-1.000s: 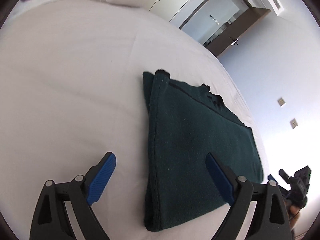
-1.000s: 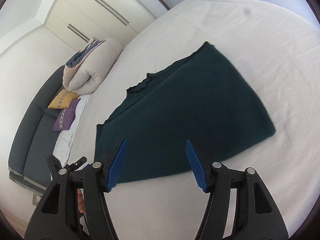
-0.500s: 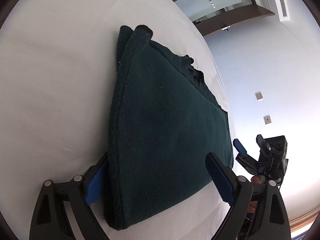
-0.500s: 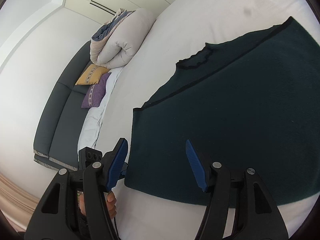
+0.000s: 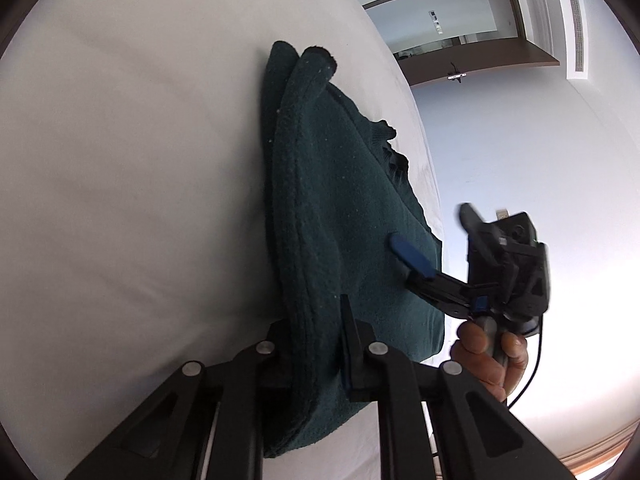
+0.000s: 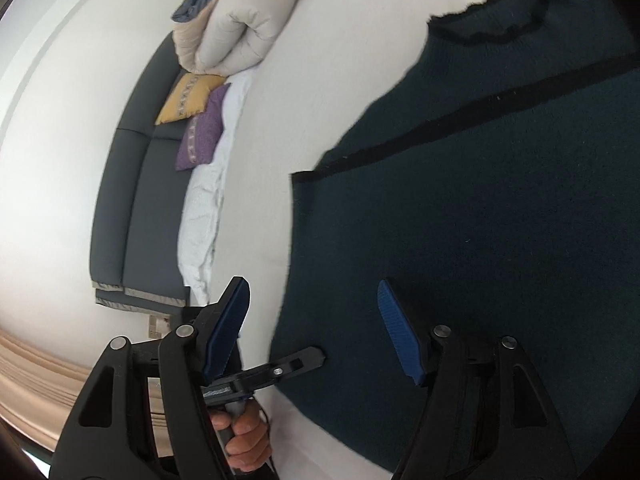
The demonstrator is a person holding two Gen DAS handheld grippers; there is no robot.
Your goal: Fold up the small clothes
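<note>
Two grippers work at the near end of a dark green garment point(image 5: 344, 216) lying folded on a white bed point(image 5: 132, 168). Nearest, the left gripper point(image 5: 314, 344) has just been closing and now pinches the garment's near folded edge, the thick doubled fabric bunched between its black fingers; the fold stands slightly lifted there. In the right wrist view the left gripper point(image 6: 308, 358) reaches in from the lower left, a hand point(image 6: 244, 436) wrapped around its handle, its tip at the cloth's near corner.

The right gripper point(image 6: 316, 332) hangs tilted downward over the same near end with jaws moderately wide, having just been opening a little; one blue pad point(image 6: 400, 336) is above the fabric, the other off its edge over the sheet, and neither presses on cloth. From the left wrist view it comes in from the right, a hand point(image 5: 488, 352) gripping its handle.

The garment's long axis runs away from both cameras, its black-trimmed neckline point(image 6: 488, 24) at the far end, a black seam crossing beneath it.

Further off lie a rolled beige duvet point(image 6: 240, 20), a grey sofa point(image 6: 132, 184) with yellow and purple cushions, and a doorway point(image 5: 452, 28).
</note>
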